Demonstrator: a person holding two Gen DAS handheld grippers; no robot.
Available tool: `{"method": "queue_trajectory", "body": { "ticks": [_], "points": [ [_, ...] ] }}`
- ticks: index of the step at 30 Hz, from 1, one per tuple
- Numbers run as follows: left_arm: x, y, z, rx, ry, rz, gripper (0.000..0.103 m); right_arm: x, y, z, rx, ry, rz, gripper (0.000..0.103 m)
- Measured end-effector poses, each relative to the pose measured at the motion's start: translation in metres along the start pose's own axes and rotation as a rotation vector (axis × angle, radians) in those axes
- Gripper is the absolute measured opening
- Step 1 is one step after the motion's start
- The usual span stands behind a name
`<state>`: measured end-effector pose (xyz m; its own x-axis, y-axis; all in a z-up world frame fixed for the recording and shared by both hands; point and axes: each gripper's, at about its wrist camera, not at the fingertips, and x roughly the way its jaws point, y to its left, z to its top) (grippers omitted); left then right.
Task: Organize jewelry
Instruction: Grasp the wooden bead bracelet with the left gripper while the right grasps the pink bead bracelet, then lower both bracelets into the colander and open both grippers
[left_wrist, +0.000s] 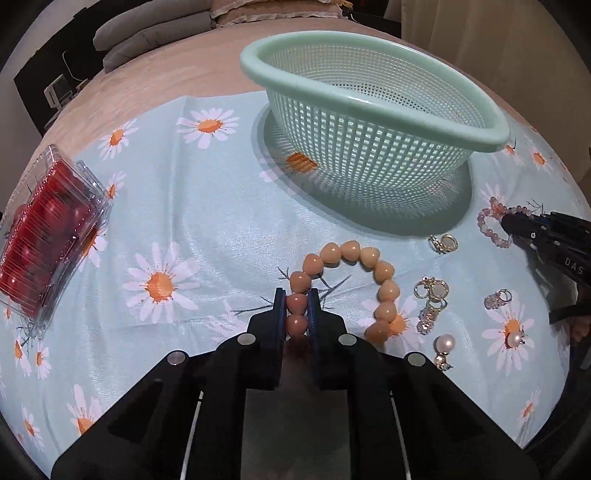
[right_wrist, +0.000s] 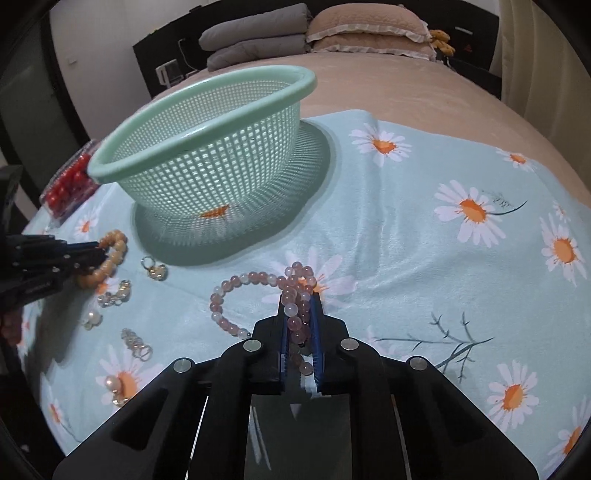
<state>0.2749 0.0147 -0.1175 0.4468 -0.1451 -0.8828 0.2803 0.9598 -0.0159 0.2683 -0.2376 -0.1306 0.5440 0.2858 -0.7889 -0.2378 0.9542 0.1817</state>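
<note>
Left wrist view, left gripper (left_wrist: 296, 295): clenched on the peach bracelet (left_wrist: 384, 280), two heart beads pinched between the blue pads, bottom centre of frame.
Peach bracelet: loop curving up and right of the fingers, lying on the daisy cloth (left_wrist: 207, 229).
Earrings: gold ones (left_wrist: 430, 295) just right of the loop; two pearl drops (left_wrist: 444, 345) lower right.
Basket (left_wrist: 280, 44): mint mesh, upper centre, standing on the cloth, well apart from the bracelet.
Red bead box (left_wrist: 48, 236): clear plastic, far left edge.
Right wrist view, right gripper (right_wrist: 300, 299): clamped on the pink bracelet (right_wrist: 221, 291), several round beads bunched between the pads, lower centre.
Pink bracelet: rest of the loop spread left of the fingers on the cloth.
Basket, this view: upper left, beyond the bracelet.
Left gripper, this view: at the left edge, tips on the peach bracelet.
Pillows (right_wrist: 369, 26): top of frame, on the bed.
</note>
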Motion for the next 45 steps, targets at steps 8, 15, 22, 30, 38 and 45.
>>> {"method": "queue_trajectory", "body": {
  "ticks": [8,15,22,30,38,45],
  "points": [
    [-0.029,0.003,-0.016,-0.080,0.006,-0.087,0.012,-0.037,0.027,-0.005,-0.078,-0.031,0.003,0.008],
    [-0.066,0.000,-0.015,-0.043,-0.043,-0.043,0.012,-0.082,0.044,0.017,-0.141,-0.101,0.003,0.008],
    [-0.092,-0.001,-0.001,-0.007,-0.095,-0.011,0.012,-0.114,0.055,0.022,-0.190,-0.153,-0.005,0.008],
    [-0.130,0.000,0.025,0.023,-0.166,0.013,0.012,-0.139,0.070,0.037,-0.234,-0.206,-0.018,0.008],
    [-0.148,-0.004,0.056,0.056,-0.203,0.009,0.012,-0.152,0.082,0.057,-0.284,-0.239,-0.032,0.008],
    [-0.142,-0.011,0.088,0.099,-0.204,-0.002,0.012,-0.148,0.085,0.085,-0.296,-0.260,-0.022,0.008]
  ]
}}
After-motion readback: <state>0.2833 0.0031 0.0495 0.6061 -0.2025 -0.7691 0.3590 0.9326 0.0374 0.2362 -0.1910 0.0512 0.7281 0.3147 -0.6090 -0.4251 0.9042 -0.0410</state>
